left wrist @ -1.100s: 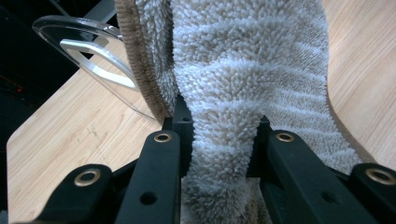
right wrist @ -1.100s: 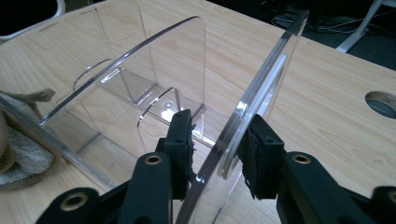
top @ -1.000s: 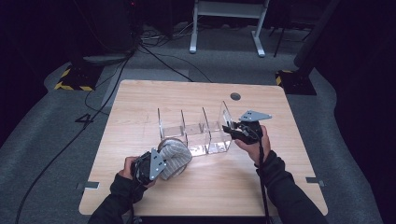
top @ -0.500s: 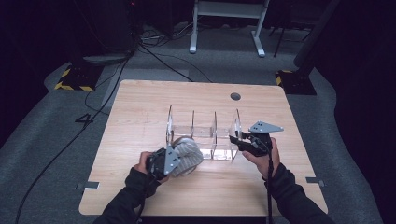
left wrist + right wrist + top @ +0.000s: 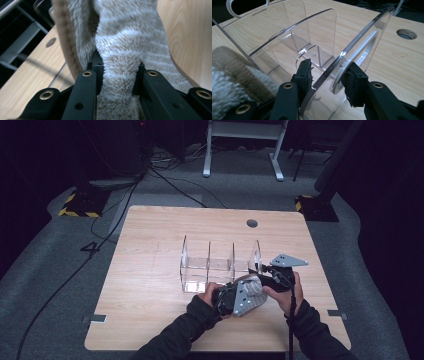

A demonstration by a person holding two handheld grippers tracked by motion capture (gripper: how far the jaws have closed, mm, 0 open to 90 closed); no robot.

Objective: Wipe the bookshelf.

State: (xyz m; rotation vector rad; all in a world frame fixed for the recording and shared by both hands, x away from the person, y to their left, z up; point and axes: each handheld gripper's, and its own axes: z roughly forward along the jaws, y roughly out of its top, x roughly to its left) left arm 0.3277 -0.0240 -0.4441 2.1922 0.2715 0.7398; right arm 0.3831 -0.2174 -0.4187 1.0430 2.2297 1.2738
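Note:
A clear acrylic organizer (image 5: 220, 267) with several dividers stands in the middle of the wooden table (image 5: 150, 270). My left gripper (image 5: 251, 290) is shut on a fluffy grey-and-beige striped cloth (image 5: 125, 50), held just in front of the organizer's right end. The same cloth (image 5: 229, 72) bulges into the lower left of the right gripper view. My right gripper (image 5: 328, 72) straddles the organizer's round-topped end wall (image 5: 352, 45). Its jaws have just been opening, and the wall stands between the pads with small gaps on both sides. In the high view the right gripper (image 5: 261, 270) sits at that end.
A round cable hole (image 5: 252, 223) lies in the table's far right part. Both forearms come in over the table's near edge. Beyond the table, cables (image 5: 165, 180) run over the grey floor and a white stand (image 5: 240, 150) rises at the back.
My left hand has carried the cloth rightward along the table's front, up beside the right hand. The organizer and right gripper have shifted slightly right and nearer.

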